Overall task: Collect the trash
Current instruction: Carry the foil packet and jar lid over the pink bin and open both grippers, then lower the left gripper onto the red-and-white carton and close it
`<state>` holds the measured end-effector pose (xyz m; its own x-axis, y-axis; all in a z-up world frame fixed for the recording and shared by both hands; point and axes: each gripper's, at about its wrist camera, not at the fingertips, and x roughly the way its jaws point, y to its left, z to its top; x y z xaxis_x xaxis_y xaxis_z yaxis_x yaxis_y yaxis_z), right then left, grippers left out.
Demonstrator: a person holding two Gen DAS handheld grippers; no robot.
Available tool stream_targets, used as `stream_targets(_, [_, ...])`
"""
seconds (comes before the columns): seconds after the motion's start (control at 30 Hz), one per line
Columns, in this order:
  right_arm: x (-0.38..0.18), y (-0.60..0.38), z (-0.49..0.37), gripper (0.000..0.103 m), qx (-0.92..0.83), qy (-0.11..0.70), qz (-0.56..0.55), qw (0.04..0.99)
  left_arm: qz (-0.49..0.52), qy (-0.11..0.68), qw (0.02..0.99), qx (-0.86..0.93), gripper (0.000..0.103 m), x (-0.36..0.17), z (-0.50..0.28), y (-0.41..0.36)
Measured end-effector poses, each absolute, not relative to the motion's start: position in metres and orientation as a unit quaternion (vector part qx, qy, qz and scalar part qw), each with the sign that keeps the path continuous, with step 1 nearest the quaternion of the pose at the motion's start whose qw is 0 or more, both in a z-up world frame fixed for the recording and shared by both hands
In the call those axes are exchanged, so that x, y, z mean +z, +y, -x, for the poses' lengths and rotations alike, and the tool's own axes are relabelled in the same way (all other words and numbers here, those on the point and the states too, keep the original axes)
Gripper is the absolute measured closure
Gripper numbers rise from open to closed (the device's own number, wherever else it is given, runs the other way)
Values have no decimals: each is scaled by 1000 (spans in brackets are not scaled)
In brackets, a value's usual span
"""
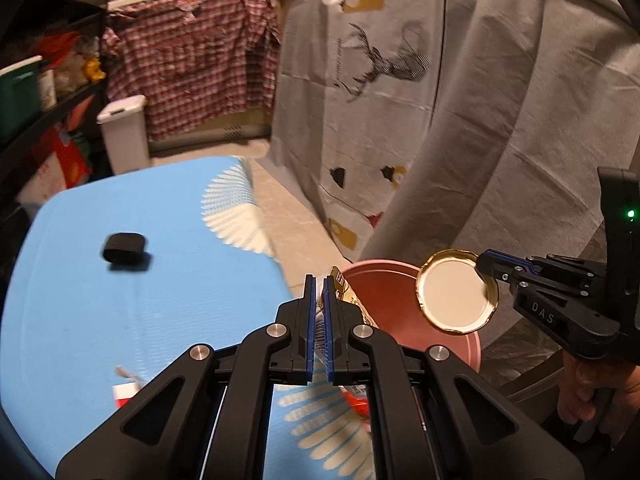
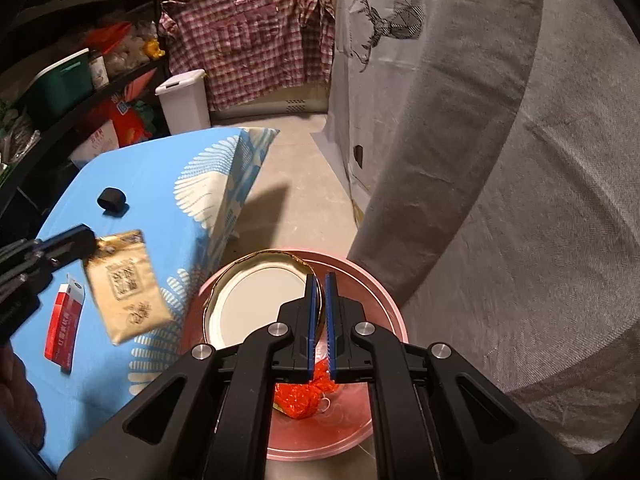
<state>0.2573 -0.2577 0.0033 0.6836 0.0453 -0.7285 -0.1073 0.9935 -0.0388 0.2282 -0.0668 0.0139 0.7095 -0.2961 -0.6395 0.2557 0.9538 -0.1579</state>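
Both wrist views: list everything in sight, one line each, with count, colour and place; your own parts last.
Table: one, blue with white pattern, left.
Bin: one, pink, on the floor beside the table.
Lid: one, gold rim, white inside, held over the bin.
Packet: one, tan, held over the table edge.
Box: one, red and white, on the table.
Black object: one, on the table.
Orange wrapper: one, inside the bin.
White bin: one, by the shelves.
Left gripper: black, shut on the packet.
Right gripper: black, shut on the lid.
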Motion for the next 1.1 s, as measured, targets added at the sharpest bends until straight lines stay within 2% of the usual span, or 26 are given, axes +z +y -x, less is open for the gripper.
stream_targets(0.17, [-4, -259, -262, 95, 38, 412, 38, 910, 29, 363, 913, -182, 95, 4, -235, -88])
stream_targets(0.2, [-6, -260, -264, 95, 38, 417, 37, 908, 30, 366, 911, -187, 91, 3, -236, -90])
stream_targets(0.23, [-9, -260, -265, 93, 36, 424, 37, 904, 32, 368, 910, -190, 79, 3, -237, -91])
stream_targets(0.33, [-12, -262, -266, 69, 26, 427, 38, 903, 45, 365, 910, -193, 77, 4, -238, -87])
stream_targets(0.37, [-12, -262, -266, 68, 26, 425, 37, 904, 48, 364, 910, -191, 77, 5, -238, -84])
stream_targets(0.77, [4, -251, -257, 68, 54, 384, 29, 921, 61, 351, 924, -140, 77, 15, -232, -42])
stream_targets(1.1, [21, -228, -247, 68, 87, 357, 16, 930, 60, 360, 929, -58, 77, 3, -213, 24])
